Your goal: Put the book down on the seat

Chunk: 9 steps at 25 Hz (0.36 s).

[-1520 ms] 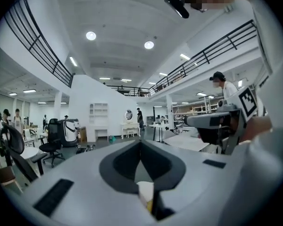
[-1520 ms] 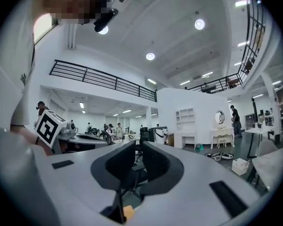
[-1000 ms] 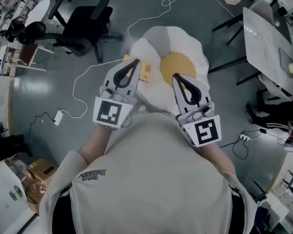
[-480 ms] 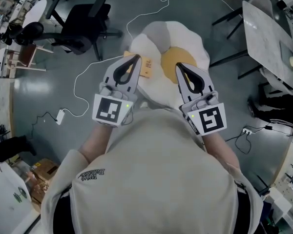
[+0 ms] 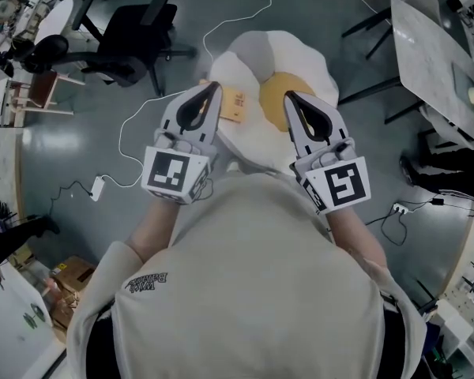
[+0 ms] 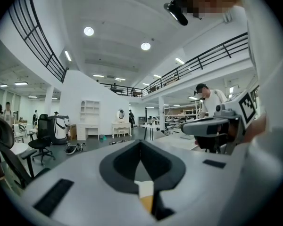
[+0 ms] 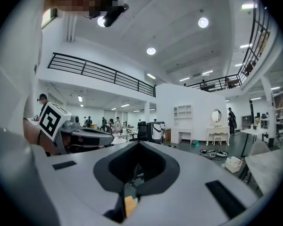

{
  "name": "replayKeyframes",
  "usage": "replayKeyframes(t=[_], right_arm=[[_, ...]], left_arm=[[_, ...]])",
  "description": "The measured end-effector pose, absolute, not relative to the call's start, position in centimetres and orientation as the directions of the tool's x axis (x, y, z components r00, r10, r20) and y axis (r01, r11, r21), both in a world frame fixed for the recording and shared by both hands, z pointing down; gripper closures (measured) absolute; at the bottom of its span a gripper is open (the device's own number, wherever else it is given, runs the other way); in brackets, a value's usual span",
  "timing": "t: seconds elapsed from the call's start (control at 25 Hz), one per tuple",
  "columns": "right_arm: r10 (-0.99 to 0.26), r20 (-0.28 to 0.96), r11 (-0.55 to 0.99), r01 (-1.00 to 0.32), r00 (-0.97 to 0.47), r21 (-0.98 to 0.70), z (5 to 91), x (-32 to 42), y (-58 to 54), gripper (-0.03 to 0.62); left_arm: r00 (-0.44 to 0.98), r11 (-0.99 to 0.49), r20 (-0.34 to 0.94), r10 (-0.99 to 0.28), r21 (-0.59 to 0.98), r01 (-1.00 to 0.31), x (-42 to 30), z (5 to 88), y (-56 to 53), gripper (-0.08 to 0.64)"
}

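Left gripper (image 5: 214,86) and right gripper (image 5: 289,95): I hold both with jaws fully together and empty above the seat (image 5: 300,54). The book (image 5: 235,106) lies flat on the seat's white left part, beside the yellow centre and partly hidden by my left gripper. Risk, as I judge it: the book rests near the soft cushion's edge, so a brush from my left tips could slide it to the floor (image 5: 79,156). Its long axis seems to run across the seat, slightly tilted, though its covered end leaves this unsure.
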State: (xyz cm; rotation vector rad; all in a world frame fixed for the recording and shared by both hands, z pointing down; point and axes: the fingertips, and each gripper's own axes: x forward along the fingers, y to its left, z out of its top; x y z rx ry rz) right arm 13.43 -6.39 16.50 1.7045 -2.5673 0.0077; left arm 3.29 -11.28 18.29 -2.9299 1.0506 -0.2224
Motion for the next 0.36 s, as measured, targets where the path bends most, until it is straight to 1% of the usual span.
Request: replayKeyframes(t=[0.36], right_arm=[[-0.925,0.046,0.378,-0.926,-0.377,0.001,15.94,13.64,-6.39,0.583]], left_arm=[[0.769,-0.78,0.131,-0.625,-0.061,-0.623,3.52,18.01,-11.02,0.549]])
